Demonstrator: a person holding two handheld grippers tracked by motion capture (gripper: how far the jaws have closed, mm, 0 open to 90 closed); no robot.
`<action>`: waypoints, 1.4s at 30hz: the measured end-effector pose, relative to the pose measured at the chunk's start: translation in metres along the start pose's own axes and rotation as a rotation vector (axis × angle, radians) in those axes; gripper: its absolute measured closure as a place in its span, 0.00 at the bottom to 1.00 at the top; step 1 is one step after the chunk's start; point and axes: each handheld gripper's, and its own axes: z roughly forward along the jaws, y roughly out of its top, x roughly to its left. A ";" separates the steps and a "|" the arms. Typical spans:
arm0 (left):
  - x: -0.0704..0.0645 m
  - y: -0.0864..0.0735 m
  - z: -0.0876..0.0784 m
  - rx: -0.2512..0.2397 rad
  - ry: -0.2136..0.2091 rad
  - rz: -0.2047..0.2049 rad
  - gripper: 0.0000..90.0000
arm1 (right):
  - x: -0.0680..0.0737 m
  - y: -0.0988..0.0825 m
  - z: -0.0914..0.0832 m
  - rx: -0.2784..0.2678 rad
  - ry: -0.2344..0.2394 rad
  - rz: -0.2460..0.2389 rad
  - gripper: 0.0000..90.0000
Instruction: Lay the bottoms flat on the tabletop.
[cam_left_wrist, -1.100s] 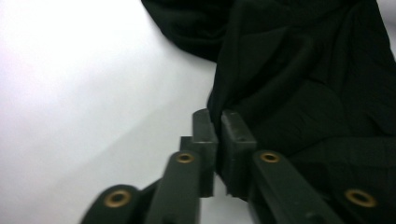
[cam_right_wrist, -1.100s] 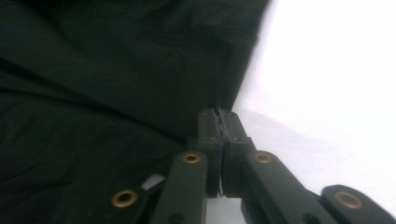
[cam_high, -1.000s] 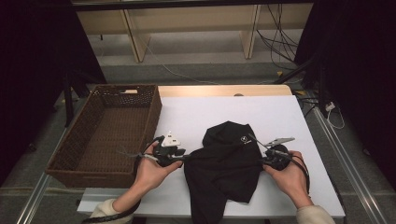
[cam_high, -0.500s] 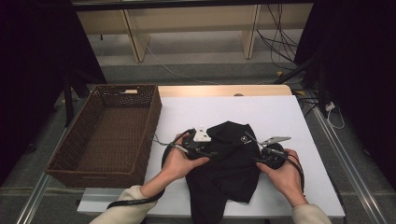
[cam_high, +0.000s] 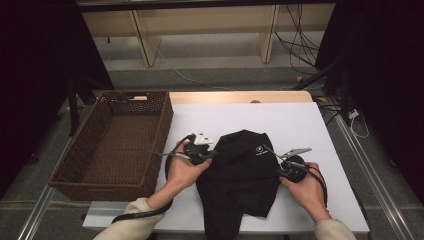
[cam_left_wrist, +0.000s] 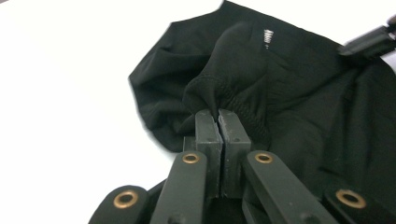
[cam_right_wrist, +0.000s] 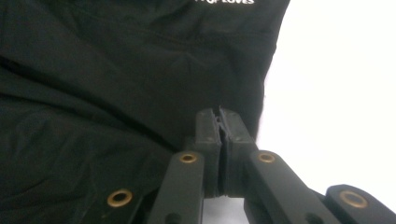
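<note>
A black garment (cam_high: 245, 175) with small white print lies crumpled on the white table (cam_high: 300, 125), its lower end hanging over the near edge. My left gripper (cam_high: 214, 154) is at its left edge. In the left gripper view the left gripper (cam_left_wrist: 218, 116) has just closed, and its jaws pinch a bunched hem of the garment (cam_left_wrist: 289, 74). My right gripper (cam_high: 278, 169) is at the garment's right edge. The right gripper (cam_right_wrist: 218, 114) has also just closed, with the edge of the black cloth (cam_right_wrist: 116, 70) caught between its jaws.
A brown wicker basket (cam_high: 165, 120), with nothing in it, stands at the table's left side, close to my left hand. Bare white tabletop lies behind and to the right of the garment. Cables run across the floor beyond the table.
My left hand moved right, from beside the basket onto the garment's left edge, and the cloth there bunched inward. Both grippers' jaws closed. The right hand stayed put.
</note>
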 end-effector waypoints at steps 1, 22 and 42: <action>0.005 -0.004 -0.004 -0.007 0.006 -0.023 0.97 | 0.001 0.000 0.000 0.001 0.002 0.001 0.98; -0.007 -0.039 -0.028 0.041 -0.059 0.007 0.73 | 0.036 -0.033 -0.028 0.056 0.098 -0.013 0.66; -0.049 -0.060 -0.004 0.238 -0.186 0.159 0.86 | 0.056 -0.037 -0.030 0.165 0.112 -0.256 1.00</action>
